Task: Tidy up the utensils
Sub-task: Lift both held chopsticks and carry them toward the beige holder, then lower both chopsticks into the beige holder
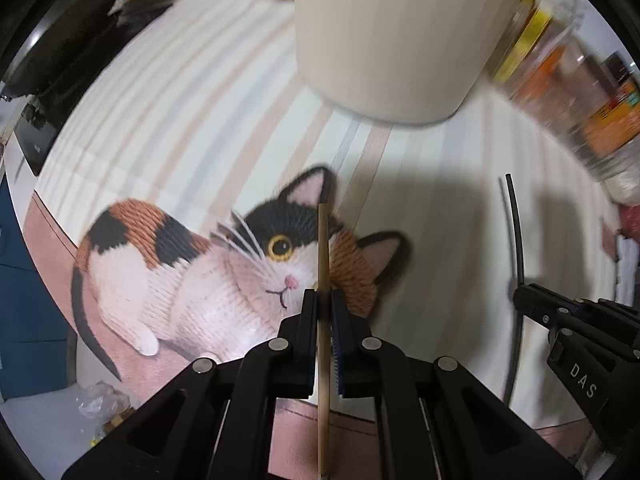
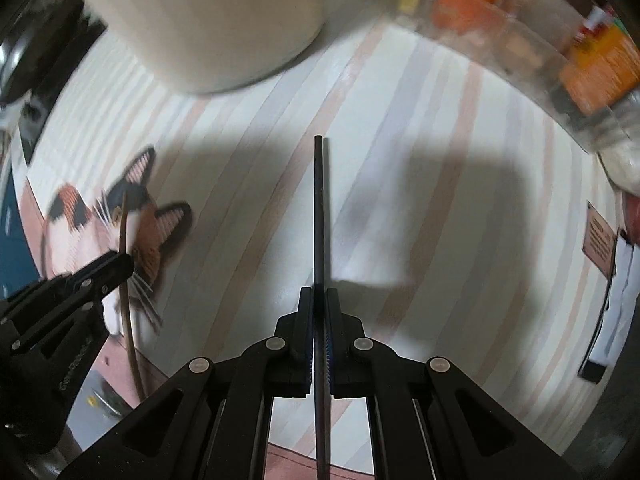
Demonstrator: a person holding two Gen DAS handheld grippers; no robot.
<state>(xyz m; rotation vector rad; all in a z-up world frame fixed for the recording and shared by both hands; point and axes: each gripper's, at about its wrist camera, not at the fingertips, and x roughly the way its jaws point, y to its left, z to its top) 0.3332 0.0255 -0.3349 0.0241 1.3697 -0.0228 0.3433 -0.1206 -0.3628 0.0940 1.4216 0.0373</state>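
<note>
While both chopsticks are already gripped, what matters for the coming move is how each one lies relative to the cream holder (image 1: 404, 36) standing ahead on the striped cat mat (image 1: 172, 120).

Left tool (image 1: 324, 300): its jaws are pressed together on a wooden chopstick (image 1: 323, 240), which runs straight forward along the fingers, its tip over the cat's face. In the left wrist view the holder sits ahead and a little to the right of that tip, its top rim out of frame.

Right tool (image 2: 319, 296): its jaws are clamped on a black chopstick (image 2: 319, 208), also lying along the fingers and pointing forward. In the right wrist view the same holder (image 2: 208, 20) is ahead and to the left.

So the two long axes run roughly parallel, with the holder between their lines and beyond both tips. Neither tip reaches the holder's wall; both appear raised above the counter, judging by the shadows on the mat. Which hand is nearer I cannot tell for sure.

My judgement is that each stick must be lifted above the rim and tipped towards vertical before being let go. Blurred jars (image 2: 560, 40) crowd the right side, so a right-hand swing has little room.
</note>
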